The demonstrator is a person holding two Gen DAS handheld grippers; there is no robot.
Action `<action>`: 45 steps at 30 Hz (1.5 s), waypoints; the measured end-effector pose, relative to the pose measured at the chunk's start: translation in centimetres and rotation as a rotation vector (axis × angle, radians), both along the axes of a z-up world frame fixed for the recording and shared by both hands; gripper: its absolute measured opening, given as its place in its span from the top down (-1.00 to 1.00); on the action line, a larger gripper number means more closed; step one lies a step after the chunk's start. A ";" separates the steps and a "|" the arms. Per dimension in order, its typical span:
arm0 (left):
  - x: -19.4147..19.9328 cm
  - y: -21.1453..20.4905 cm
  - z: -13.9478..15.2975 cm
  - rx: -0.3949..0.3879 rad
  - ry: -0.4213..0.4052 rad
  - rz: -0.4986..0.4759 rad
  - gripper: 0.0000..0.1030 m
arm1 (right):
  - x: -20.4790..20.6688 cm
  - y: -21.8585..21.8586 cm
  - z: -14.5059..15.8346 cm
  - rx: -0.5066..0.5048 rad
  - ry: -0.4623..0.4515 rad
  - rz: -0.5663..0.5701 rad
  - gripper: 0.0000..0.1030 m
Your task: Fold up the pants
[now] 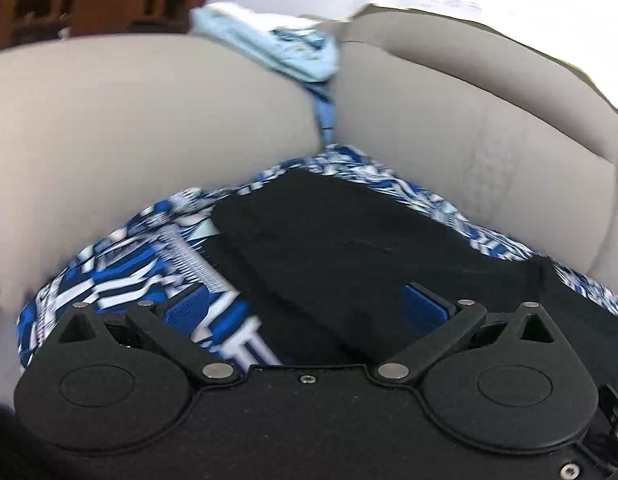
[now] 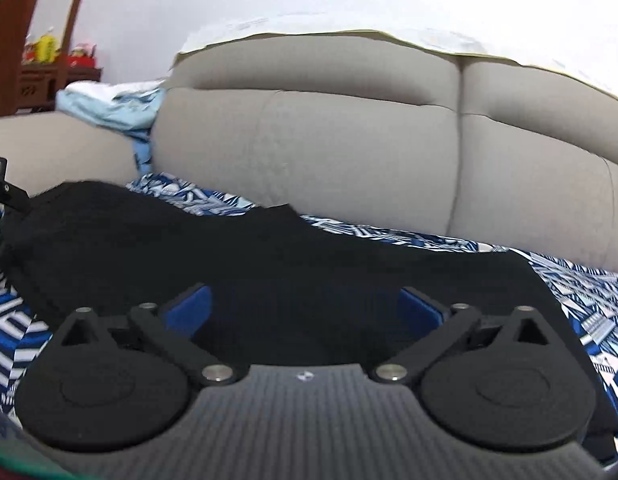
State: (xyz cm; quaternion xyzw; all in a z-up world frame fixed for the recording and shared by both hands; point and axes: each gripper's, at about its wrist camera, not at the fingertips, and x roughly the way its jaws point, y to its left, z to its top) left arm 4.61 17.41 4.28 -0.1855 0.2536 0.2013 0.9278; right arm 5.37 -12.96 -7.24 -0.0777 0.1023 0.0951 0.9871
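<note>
Now, with both the left gripper (image 1: 305, 304) and right gripper (image 2: 305, 304) spread wide and empty, smooth the black pants (image 2: 229, 248) flat on the patterned sheet (image 1: 121, 280) before regrasping.

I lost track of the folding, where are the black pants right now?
The black pants lie on the blue patterned sheet before the grey sofa cushions, just ahead of both open grippers.

blk pants (image 2: 269, 264), blue-wht geometric cover (image 1: 121, 280), beige sofa (image 2: 329, 152)
</note>
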 end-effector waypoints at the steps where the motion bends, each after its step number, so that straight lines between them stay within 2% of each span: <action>1: -0.4 0.7 -0.4 -0.022 -0.004 0.005 -0.99 | 0.1 0.2 -0.1 -0.011 0.006 0.002 -1.00; 7: 0.4 3.2 -2.8 -0.222 -0.025 -0.023 -0.99 | 1.3 1.1 -0.8 -0.055 0.083 -0.031 -1.00; 16: 2.4 5.7 -4.0 -0.304 -0.140 0.035 -0.99 | 1.6 0.7 -1.1 -0.032 0.108 -0.019 -1.00; 19: 2.7 7.0 -4.5 -0.376 -0.194 0.067 -0.99 | 1.9 0.4 -1.1 -0.013 0.121 -0.012 -1.00; 25: 4.1 9.7 -5.0 -0.490 -0.228 0.088 -0.99 | 2.3 -0.2 -1.1 0.034 0.155 0.006 -1.00; 28: 4.4 10.6 -5.5 -0.507 -0.254 0.096 -0.99 | 2.3 -0.1 -1.1 0.031 0.157 0.010 -1.00; 32: 5.3 10.0 -5.1 -0.443 -0.203 0.075 -0.98 | 2.3 0.0 -1.1 0.031 0.158 0.012 -1.00; 33: 5.5 9.8 -4.9 -0.425 -0.184 0.069 -0.91 | 2.3 0.0 -1.1 0.031 0.158 0.011 -1.00; 35: 5.4 9.0 -4.4 -0.376 -0.136 0.097 -0.36 | 2.3 0.0 -1.1 0.031 0.158 0.012 -1.00; 36: 5.3 8.6 -4.2 -0.351 -0.115 0.100 0.00 | 2.3 0.0 -1.1 0.031 0.158 0.012 -1.00; 37: 5.2 8.4 -4.3 -0.333 -0.107 0.092 0.03 | 2.3 0.0 -1.1 0.031 0.158 0.011 -1.00; 39: 4.5 8.4 -4.7 -0.335 -0.139 0.070 0.01 | 2.4 0.0 -1.1 0.032 0.158 0.011 -1.00; 41: 4.2 9.0 -5.0 -0.382 -0.176 0.065 -0.25 | 2.4 0.0 -1.1 0.031 0.158 0.011 -1.00; 43: 4.5 9.7 -5.4 -0.471 -0.243 0.053 -0.87 | 2.3 0.0 -1.1 0.031 0.158 0.011 -1.00; 44: 4.8 10.0 -5.4 -0.501 -0.267 0.057 -0.93 | 2.3 0.0 -1.1 0.032 0.158 0.011 -1.00; 45: 5.3 10.0 -5.3 -0.499 -0.266 0.086 -0.90 | 2.3 0.0 -1.1 0.031 0.158 0.011 -1.00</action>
